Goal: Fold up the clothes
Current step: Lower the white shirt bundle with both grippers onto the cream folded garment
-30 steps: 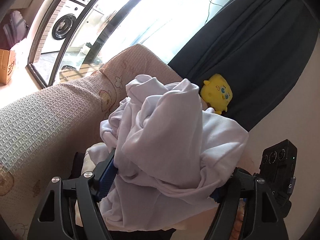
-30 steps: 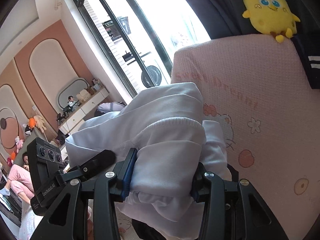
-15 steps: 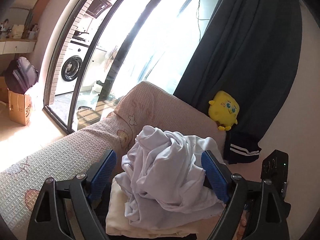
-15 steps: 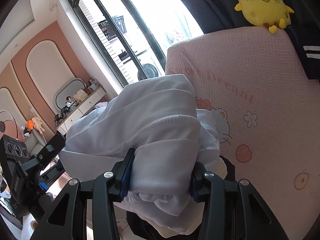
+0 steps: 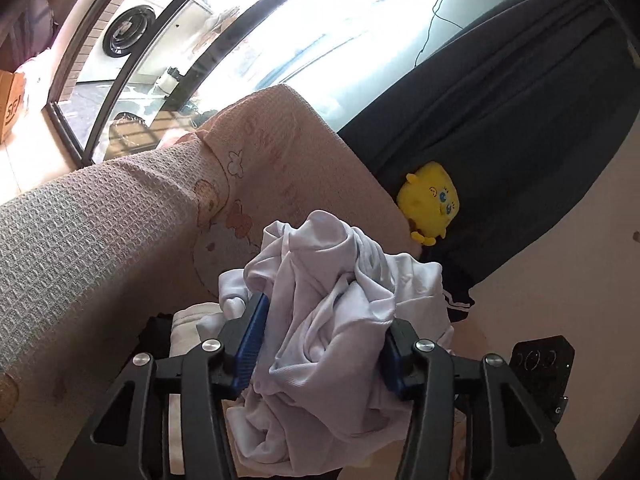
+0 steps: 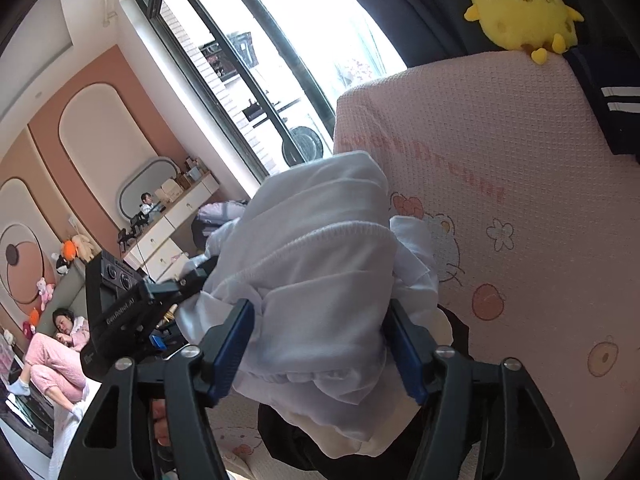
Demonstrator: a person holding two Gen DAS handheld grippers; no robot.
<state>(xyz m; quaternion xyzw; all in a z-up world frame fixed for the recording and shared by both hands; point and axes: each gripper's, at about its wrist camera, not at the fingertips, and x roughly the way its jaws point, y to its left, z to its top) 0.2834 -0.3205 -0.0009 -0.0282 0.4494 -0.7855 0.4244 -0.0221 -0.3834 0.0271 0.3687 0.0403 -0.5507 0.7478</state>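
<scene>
The left gripper [image 5: 320, 344] has just squeezed in and pinches the white cloth [image 5: 332, 320]. The cloth sits bunched on a pile against the pink couch [image 6: 520, 200]. The right gripper [image 6: 320, 344] has just spread, and its pads seem only to brush the cloth.

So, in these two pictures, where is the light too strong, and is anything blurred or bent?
Left wrist view: the large window is blown out white and its frame curves; the crumpled white garment stays sharp. Right wrist view: window glare again, straight frames bend, yellow plush toy is clear.
</scene>
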